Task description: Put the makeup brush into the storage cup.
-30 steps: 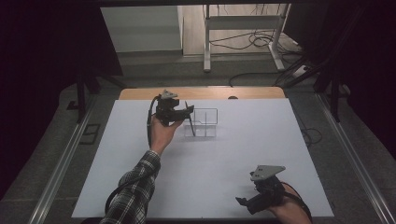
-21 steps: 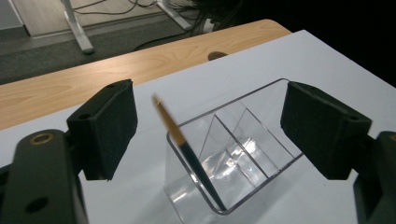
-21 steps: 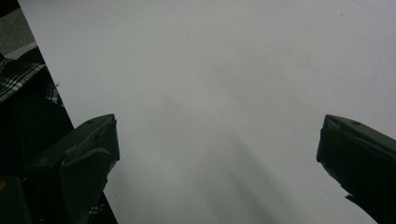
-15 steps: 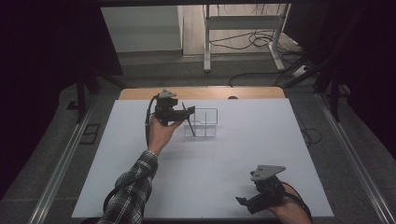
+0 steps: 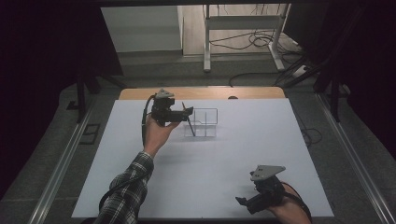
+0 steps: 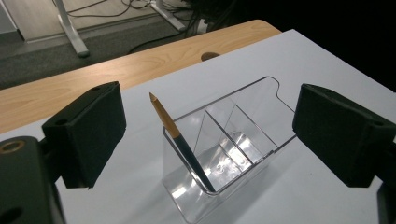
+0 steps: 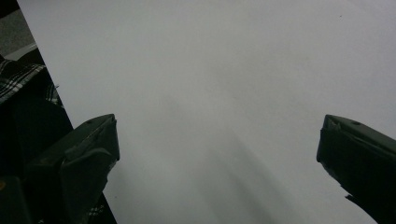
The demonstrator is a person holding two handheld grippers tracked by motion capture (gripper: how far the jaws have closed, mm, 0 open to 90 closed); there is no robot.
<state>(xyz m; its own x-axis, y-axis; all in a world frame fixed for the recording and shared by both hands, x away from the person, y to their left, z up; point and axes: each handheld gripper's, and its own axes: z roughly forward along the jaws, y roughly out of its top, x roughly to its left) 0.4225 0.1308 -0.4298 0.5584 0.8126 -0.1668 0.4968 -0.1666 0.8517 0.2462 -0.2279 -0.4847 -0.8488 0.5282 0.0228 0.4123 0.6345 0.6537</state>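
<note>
A clear plastic organizer (image 5: 208, 123) (image 6: 243, 140) with several compartments stands at the back middle of the white sheet. A pencil (image 5: 187, 119) (image 6: 180, 137) with a dark blue shaft and an orange upper end leans in its left compartment, tip up. My left gripper (image 5: 187, 111) (image 6: 210, 126) hovers just left of the organizer. Its jaws have just been opening and now stand wide, pinching nothing, with the pencil standing free ahead of them. My right gripper (image 5: 243, 201) (image 7: 217, 154) rests near the front right edge, open over bare white sheet.
The white sheet (image 5: 233, 158) covers the table, with a strip of bare wood (image 5: 201, 92) (image 6: 116, 74) along the back edge. A plaid sleeve (image 5: 126, 196) comes in from the bottom left. Metal rails run along both sides, and cables and a white frame lie on the floor behind.
The left gripper's jaws have come off the pencil's top, which now stands free in the organizer. The left hand has barely shifted. The right gripper has not moved.
</note>
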